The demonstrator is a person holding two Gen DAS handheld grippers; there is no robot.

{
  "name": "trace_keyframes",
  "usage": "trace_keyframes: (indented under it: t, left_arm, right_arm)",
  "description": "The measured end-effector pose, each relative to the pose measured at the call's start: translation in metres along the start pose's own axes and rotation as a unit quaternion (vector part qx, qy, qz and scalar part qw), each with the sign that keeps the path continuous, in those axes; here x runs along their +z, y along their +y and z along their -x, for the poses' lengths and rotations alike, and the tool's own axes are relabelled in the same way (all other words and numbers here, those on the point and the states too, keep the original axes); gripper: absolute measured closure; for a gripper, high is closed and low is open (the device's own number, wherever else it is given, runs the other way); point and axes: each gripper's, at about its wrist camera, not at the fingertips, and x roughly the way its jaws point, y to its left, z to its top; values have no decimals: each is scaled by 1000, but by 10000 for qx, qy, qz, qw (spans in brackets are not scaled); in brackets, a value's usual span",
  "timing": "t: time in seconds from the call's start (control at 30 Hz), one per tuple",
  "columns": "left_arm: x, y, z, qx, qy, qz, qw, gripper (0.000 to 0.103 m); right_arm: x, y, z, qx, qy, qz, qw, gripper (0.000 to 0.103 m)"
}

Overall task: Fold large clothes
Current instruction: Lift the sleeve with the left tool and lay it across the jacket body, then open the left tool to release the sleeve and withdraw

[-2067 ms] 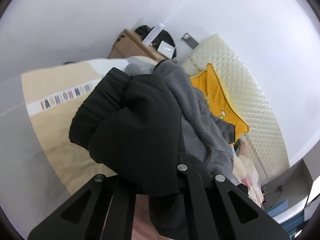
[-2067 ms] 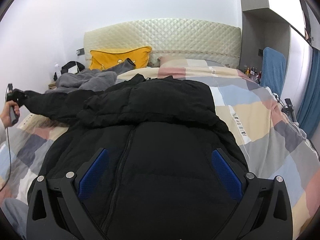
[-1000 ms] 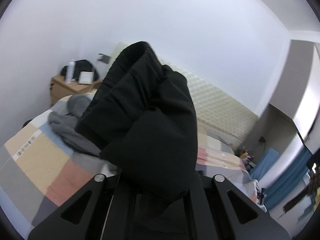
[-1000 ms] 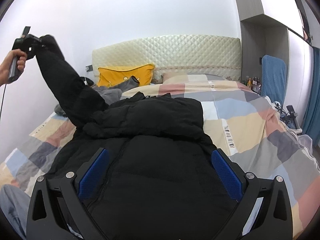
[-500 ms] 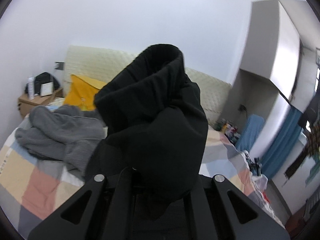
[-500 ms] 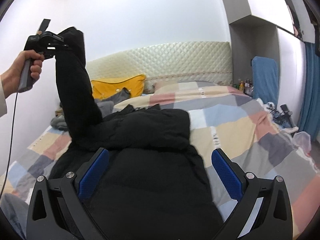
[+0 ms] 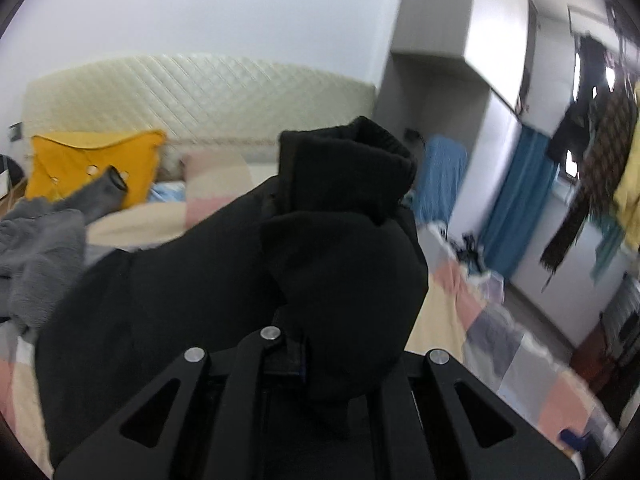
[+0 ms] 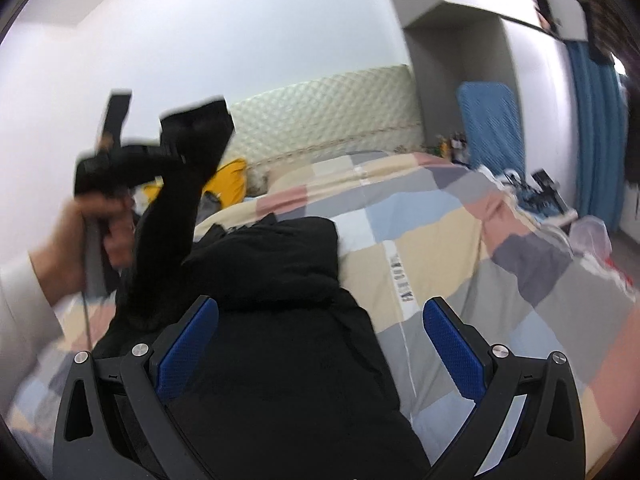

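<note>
Left gripper (image 8: 168,148) at 10 o'clock in the right wrist view, clenched on the cuff (image 7: 348,168) of the black puffer jacket (image 8: 280,360), hand (image 8: 80,240) on the handle just below; sleeve (image 8: 168,232) hangs from the cuff down to the shoulder at 8 o'clock, long axis steep, cuff end up. Jacket body lies on the patchwork bed cover (image 8: 440,248), centre to 6 o'clock, long axis running from the camera toward the quilted headboard (image 8: 320,120) at 12, collar end far, hem end near. Right gripper (image 8: 320,344) released, blue pads (image 8: 452,344) wide apart over the jacket's lower body, pressing on nothing. Judgement: padded fabric, bulky, soft, probably light for its size, shell likely slick so folds may spring back or slide; cuff grip looks sound since the ribbed end bunches between the jaws. For the body, take hem or side seam, not the puffed panel middle. Yellow pillow (image 8: 232,184) and grey garment (image 7: 36,256) sit clear near the headboard
</note>
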Motion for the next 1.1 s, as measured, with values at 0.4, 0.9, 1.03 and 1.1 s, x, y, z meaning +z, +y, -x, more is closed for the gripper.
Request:
trace_keyframes:
  t: [0.4, 0.9, 1.03, 1.1]
  left_arm:
    - [-79, -17, -110, 190, 826, -306, 9959, 95]
    - [-98, -24, -137, 483, 1562, -646, 9844, 87]
    - [-103, -42, -124, 547, 1739, -1110, 9770, 62]
    - [-102, -49, -115, 452, 1755, -1234, 9757, 16]
  right_arm:
    - [-10, -9, -31, -26, 137, -162, 9998, 0]
    - [-16, -12, -40, 8, 165, -248, 9996, 0]
    - [-15, -9, -37, -18, 119, -181, 9998, 0]
    - [-14, -7, -35, -17, 100, -139, 9999, 0]
